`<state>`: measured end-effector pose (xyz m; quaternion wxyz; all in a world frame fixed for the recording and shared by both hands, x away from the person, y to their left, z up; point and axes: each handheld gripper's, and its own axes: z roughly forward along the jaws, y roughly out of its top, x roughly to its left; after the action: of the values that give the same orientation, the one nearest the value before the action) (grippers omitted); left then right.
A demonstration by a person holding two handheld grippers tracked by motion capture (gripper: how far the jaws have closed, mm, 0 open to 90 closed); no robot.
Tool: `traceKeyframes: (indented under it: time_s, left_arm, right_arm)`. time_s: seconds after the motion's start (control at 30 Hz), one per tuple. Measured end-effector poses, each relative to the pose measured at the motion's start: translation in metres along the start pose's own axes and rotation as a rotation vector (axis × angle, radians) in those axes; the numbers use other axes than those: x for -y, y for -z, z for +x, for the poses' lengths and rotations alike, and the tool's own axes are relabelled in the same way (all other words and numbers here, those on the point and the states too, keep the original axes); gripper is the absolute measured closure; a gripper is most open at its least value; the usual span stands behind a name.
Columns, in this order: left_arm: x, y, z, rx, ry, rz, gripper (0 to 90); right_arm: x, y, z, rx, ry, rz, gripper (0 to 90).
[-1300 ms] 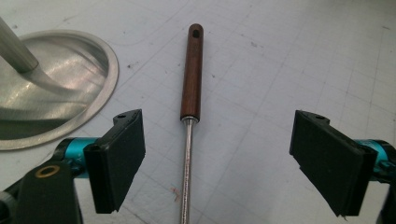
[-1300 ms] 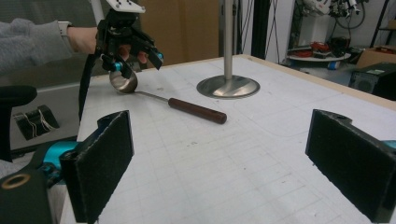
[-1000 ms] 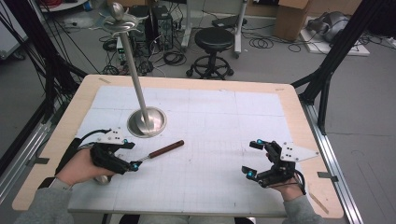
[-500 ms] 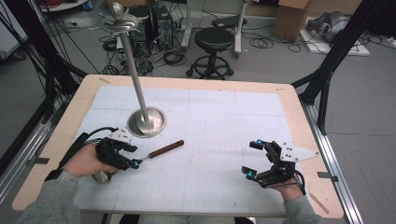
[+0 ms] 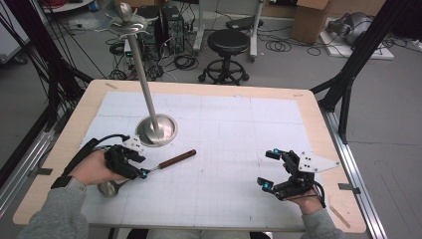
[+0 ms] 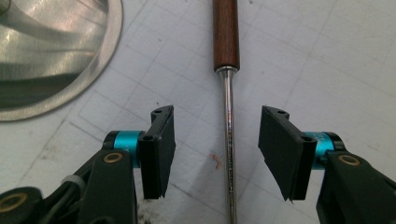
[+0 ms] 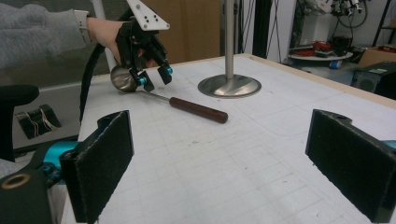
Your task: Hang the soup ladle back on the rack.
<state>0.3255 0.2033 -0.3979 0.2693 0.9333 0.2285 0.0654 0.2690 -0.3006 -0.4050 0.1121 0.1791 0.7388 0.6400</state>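
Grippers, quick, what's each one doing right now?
Left gripper: open, jaws either side of the ladle's metal shaft, not gripping.
Right gripper: open, empty.

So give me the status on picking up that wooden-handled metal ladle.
Done: the left gripper is lined up, its open jaws straddling the steel shaft of the wooden-handled ladle. In hand: closing on it; nothing is gripped yet, and the ladle lies flat on the white gridded mat. Left: gripping and lifting. The right gripper is open and apart, holding nothing.

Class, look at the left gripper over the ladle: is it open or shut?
Open. The left gripper has its jaws spread on either side of the ladle, whose metal stem runs between them untouched.
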Motion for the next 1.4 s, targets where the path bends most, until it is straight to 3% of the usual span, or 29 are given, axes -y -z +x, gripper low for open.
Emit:
traceKeyframes:
  time_s: [0.17,0.3,0.4,0.43,0.47,0.57,0.63,0.67,0.7,0.8,1.07,1.2,1.33,1.4]
  left_arm:
    - [0.000,-0.008,0.001,0.009,-0.002,0.057,48.5]
    - [-0.001,-0.010,0.002,0.010,-0.007,0.070,54.9]
    - [-0.001,-0.012,0.004,0.007,-0.009,0.140,59.8]
    - [-0.001,-0.013,0.002,0.006,0.003,0.131,60.8]
    - [-0.003,-0.013,0.003,0.009,-0.016,0.145,62.0]
    - [-0.006,-0.013,0.001,0.019,-0.020,0.165,63.6]
    - [-0.008,-0.016,-0.001,0.018,-0.004,0.174,64.3]
    - [-0.010,-0.018,0.001,0.022,-0.028,0.224,65.2]
    - [-0.010,-0.019,0.001,0.022,-0.026,0.234,65.8]
    - [-0.012,-0.020,0.001,0.019,-0.018,0.234,67.0]
    - [-0.015,-0.022,-0.001,0.023,-0.044,0.255,71.8]
    - [-0.020,-0.024,-0.002,0.020,-0.028,0.298,75.0]
    - [-0.021,-0.024,-0.002,0.023,-0.037,0.299,82.9]
    - [-0.021,-0.023,-0.003,0.019,-0.023,0.293,83.5]
  right_arm:
    - [0.000,0.001,0.001,-0.002,-0.009,0.001,6.7]
    - [0.000,0.001,0.001,0.001,-0.004,-0.002,6.7]
    - [0.000,0.001,0.000,0.000,0.000,-0.001,6.7]
    - [0.000,0.001,0.001,0.000,-0.002,-0.002,6.7]
    - [0.000,0.001,0.000,0.000,-0.002,-0.003,6.7]
    - [0.000,0.001,0.001,0.001,-0.004,-0.001,6.7]
    - [0.000,0.001,0.000,-0.001,-0.006,-0.002,6.7]
    - [0.000,0.001,0.000,0.000,-0.006,-0.002,6.7]
    - [0.000,0.001,0.000,0.001,-0.002,-0.004,6.7]
    - [0.000,0.001,0.000,-0.001,-0.003,-0.006,6.7]
    - [0.000,0.001,0.000,-0.002,-0.007,-0.005,6.7]
    - [0.000,0.000,0.000,-0.004,-0.009,-0.005,6.7]
    - [0.000,0.000,-0.001,-0.002,-0.009,-0.003,6.7]
    - [0.000,0.001,-0.001,-0.002,-0.002,-0.009,6.7]
